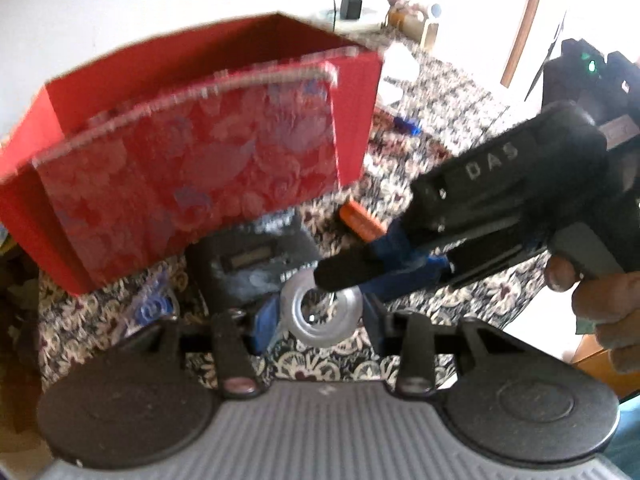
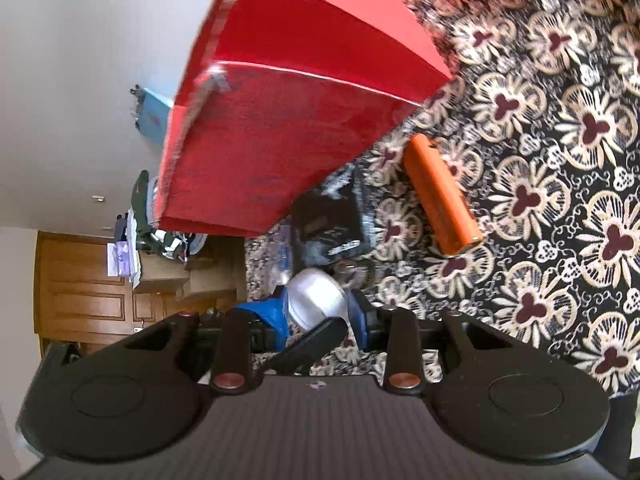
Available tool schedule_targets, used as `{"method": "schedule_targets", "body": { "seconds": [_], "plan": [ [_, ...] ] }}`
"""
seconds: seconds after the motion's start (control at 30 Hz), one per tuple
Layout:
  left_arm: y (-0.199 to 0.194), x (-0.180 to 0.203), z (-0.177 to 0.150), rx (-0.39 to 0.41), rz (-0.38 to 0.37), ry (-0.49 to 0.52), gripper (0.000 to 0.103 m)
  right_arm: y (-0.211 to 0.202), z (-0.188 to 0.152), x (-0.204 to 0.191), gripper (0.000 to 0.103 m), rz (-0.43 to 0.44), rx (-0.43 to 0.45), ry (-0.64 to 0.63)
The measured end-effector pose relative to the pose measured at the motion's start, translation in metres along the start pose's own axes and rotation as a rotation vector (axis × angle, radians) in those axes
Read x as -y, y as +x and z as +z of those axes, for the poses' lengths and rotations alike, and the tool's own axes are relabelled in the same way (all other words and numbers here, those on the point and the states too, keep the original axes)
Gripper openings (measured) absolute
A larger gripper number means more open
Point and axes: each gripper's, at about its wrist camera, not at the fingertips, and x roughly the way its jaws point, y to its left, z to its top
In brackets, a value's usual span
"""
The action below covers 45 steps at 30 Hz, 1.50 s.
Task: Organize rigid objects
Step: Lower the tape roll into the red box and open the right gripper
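Counting what lies on the floral black-and-cream cloth [image 2: 560, 128]: one ring-shaped clear tape roll [image 1: 308, 330], one open red cardboard box [image 1: 352, 120] with a flower-patterned red flap, one orange cylinder [image 2: 440, 196], one flat black device [image 2: 332, 224], and two claws.

At lower centre of the left wrist view, the clear tape roll lies with its hole facing up toward the camera. From the right wrist view it shows side-on, its axis running left to right across the frame.

The left gripper [image 1: 320, 316] has one blue pad at each side of the roll's outer edge; whether they press on it I cannot tell. The right gripper [image 2: 318, 314] comes in from the right of the left wrist view, carried by a hand [image 1: 596, 304], and its blue pads are clamped on the roll.

White letters "DAS" stand on the right gripper's black body. The device's white print is too blurred to read.
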Motion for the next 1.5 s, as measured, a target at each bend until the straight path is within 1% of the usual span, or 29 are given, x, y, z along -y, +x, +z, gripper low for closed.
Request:
{"method": "schedule_targets", "body": {
  "seconds": [0.13,0.2,0.33,0.5,0.57,0.63,0.67,0.77,0.9,1.03,1.17,1.23,1.27,1.33,1.43,1.5],
  "plan": [
    [-0.022,-0.003,0.014,0.074,0.007,0.034,0.040,-0.014,0.002,-0.023,0.017,0.019,0.053,-0.062],
    [-0.031,-0.001,0.026,0.120,0.015,0.049,0.040,-0.022,0.008,-0.037,0.017,0.027,0.089,-0.104],
    [-0.051,-0.014,0.048,0.200,0.022,0.050,0.040,-0.027,0.024,-0.068,0.017,0.037,0.139,-0.198],
    [-0.066,-0.034,0.080,0.277,0.068,0.048,0.040,-0.011,0.052,-0.110,0.017,0.033,0.171,-0.320],
    [-0.067,-0.044,0.092,0.291,0.096,0.048,0.040,0.000,0.066,-0.122,0.017,0.020,0.167,-0.359],
    [-0.064,-0.055,0.104,0.293,0.102,0.033,0.040,0.016,0.081,-0.132,0.017,0.004,0.147,-0.386],
    [-0.061,-0.061,0.110,0.288,0.102,0.024,0.040,0.025,0.089,-0.136,0.018,0.000,0.131,-0.393],
    [-0.043,-0.080,0.123,0.257,0.139,-0.011,0.040,0.052,0.112,-0.143,0.018,-0.031,0.069,-0.405],
    [-0.015,-0.109,0.131,0.179,0.154,-0.114,0.040,0.095,0.140,-0.137,0.018,-0.052,-0.053,-0.392],
    [0.006,-0.128,0.127,0.095,0.183,-0.192,0.040,0.134,0.161,-0.129,0.018,-0.081,-0.180,-0.387],
    [0.017,-0.136,0.121,0.033,0.219,-0.253,0.040,0.155,0.174,-0.125,0.017,-0.109,-0.285,-0.383],
    [0.023,-0.139,0.118,0.007,0.235,-0.271,0.039,0.164,0.176,-0.125,0.018,-0.144,-0.335,-0.395],
    [0.026,-0.141,0.117,-0.003,0.240,-0.280,0.039,0.169,0.176,-0.126,0.018,-0.154,-0.357,-0.408],
    [0.030,-0.142,0.114,-0.022,0.262,-0.295,0.039,0.176,0.176,-0.126,0.018,-0.149,-0.382,-0.425],
    [0.033,-0.146,0.109,-0.038,0.284,-0.321,0.040,0.184,0.177,-0.125,0.019,-0.132,-0.409,-0.426],
    [0.032,-0.146,0.107,-0.037,0.292,-0.325,0.041,0.181,0.177,-0.125,0.019,-0.123,-0.410,-0.453]
  ]
}}
